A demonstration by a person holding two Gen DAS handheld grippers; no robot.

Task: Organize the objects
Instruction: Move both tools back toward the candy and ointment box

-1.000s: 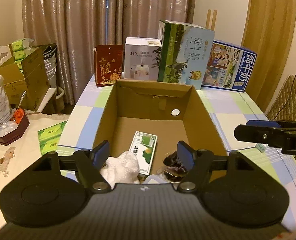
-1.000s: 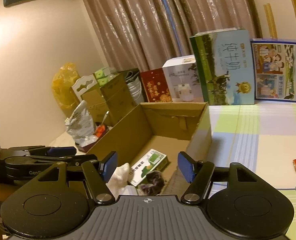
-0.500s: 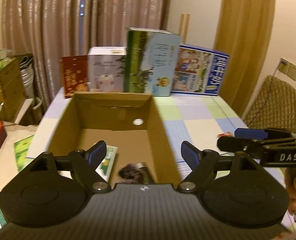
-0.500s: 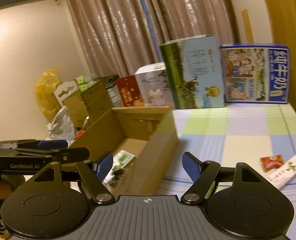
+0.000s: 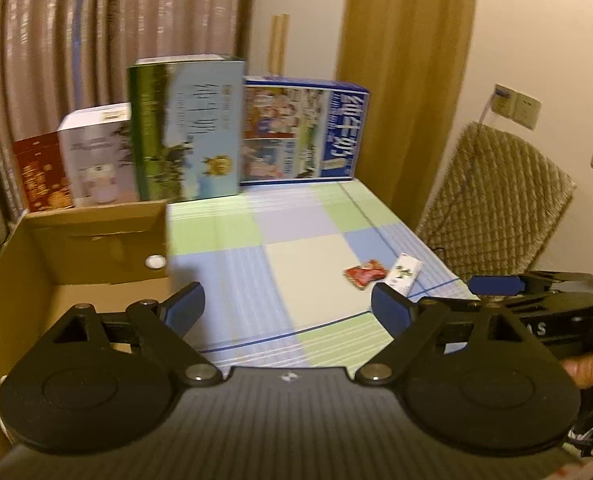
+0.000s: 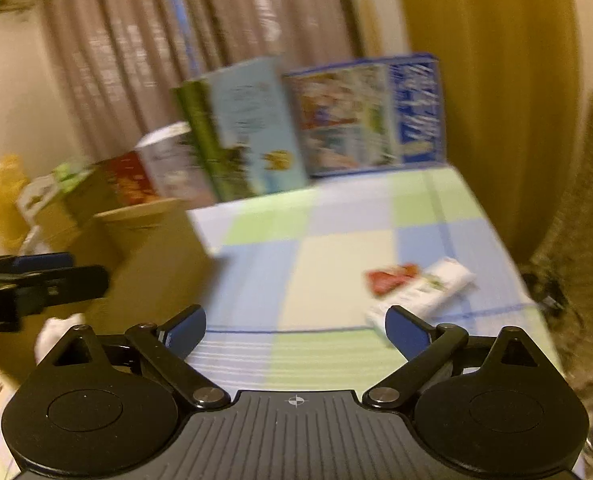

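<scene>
A red snack packet [image 5: 365, 273] and a white packet with green print [image 5: 406, 271] lie side by side on the checked tablecloth [image 5: 296, 256], near its right edge. Both show blurred in the right wrist view: red packet [image 6: 390, 277], white packet [image 6: 428, 290]. An open cardboard box [image 5: 96, 236] stands at the left. My left gripper [image 5: 286, 312] is open and empty, over the cloth by the box's right wall. My right gripper [image 6: 295, 326] is open and empty, short of the packets. The right gripper shows from the side [image 5: 496, 285], held by a hand.
Several printed cartons [image 5: 186, 132] stand in a row along the table's far edge, before curtains. A quilted chair back [image 5: 496, 208] stands right of the table. A white cloth [image 6: 54, 332] peeks from the box in the right wrist view. Boxes and bags [image 6: 36, 196] sit at the far left.
Both grippers have swung right, away from the box interior toward the table's right side. The two packets have come into the left wrist view and sit closer in the right wrist view. Both stay open.
</scene>
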